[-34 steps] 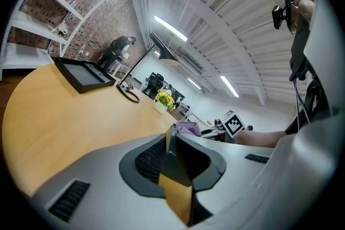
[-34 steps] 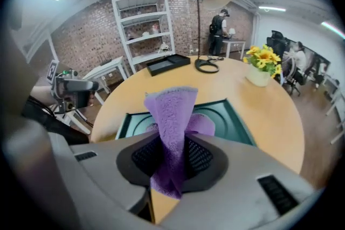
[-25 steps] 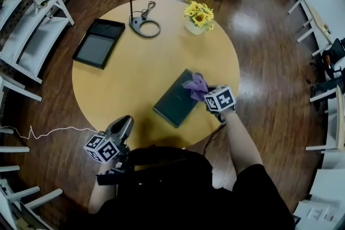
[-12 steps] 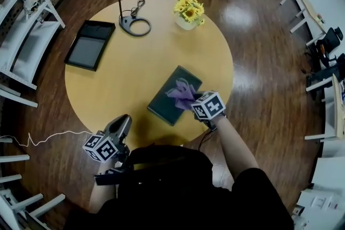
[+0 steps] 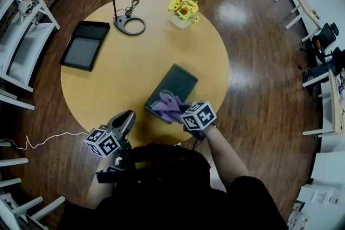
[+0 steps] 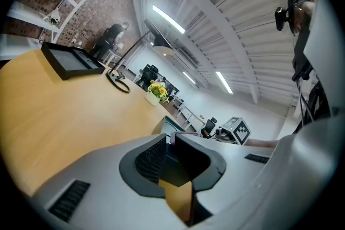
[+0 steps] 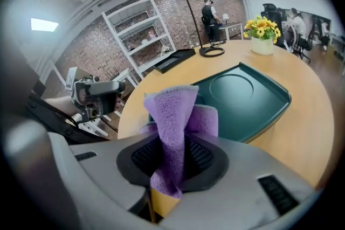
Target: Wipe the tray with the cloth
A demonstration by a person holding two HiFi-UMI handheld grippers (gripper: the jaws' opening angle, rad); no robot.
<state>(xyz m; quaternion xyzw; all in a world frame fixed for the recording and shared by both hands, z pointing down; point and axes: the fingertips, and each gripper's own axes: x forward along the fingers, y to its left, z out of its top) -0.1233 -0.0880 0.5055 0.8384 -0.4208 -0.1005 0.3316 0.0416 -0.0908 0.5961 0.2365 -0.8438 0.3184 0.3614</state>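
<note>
Cloth (image 5: 164, 104) clamped in right tongs (image 7: 172, 154) at tray's (image 5: 180, 81) near end; left tongs (image 6: 168, 143) closed, empty, apart.

Right gripper (image 5: 177, 111) dragged cloth (image 5: 164, 104) to tray (image 5: 179, 81) near end.

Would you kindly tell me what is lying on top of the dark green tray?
A purple cloth, pinched in the right gripper, lies over the near end of the tray. The rest of the tray is bare; the patch beneath the cloth is covered.
</note>
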